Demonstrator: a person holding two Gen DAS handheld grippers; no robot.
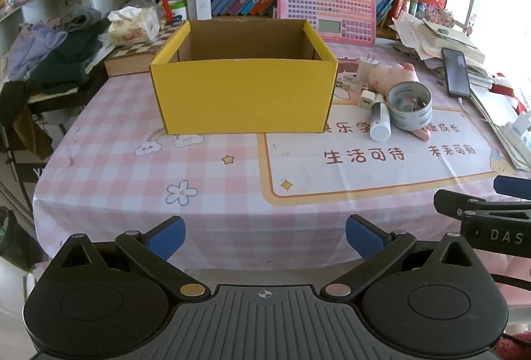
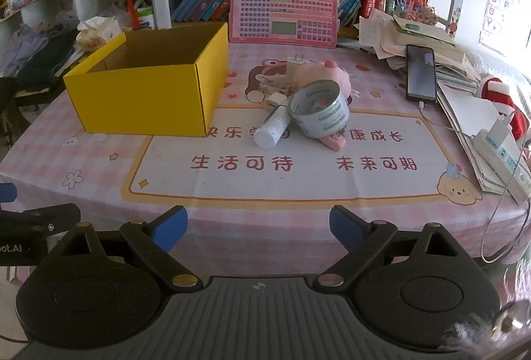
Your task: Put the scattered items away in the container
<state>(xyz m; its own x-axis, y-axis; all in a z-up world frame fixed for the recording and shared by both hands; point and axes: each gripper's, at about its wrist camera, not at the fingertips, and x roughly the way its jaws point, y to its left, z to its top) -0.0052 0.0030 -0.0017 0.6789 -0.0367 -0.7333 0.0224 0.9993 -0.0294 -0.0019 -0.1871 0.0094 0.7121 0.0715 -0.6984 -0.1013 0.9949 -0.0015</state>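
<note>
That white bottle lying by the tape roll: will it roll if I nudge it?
Probably. The white bottle lies on its side, round-bodied, so it may roll sideways. It looks smooth, perhaps slippery. It leans against the tape roll, which could shift too.

The box (image 2: 146, 94) stands on the counter (image 2: 232, 187), left of a small cluster; there the bottle (image 2: 272, 127) lies just left of the tape roll (image 2: 320, 112) — the plush toy (image 2: 332, 69) behind them; a phone (image 2: 420, 74) lies farther right, on papers (image 2: 464, 114).
</note>
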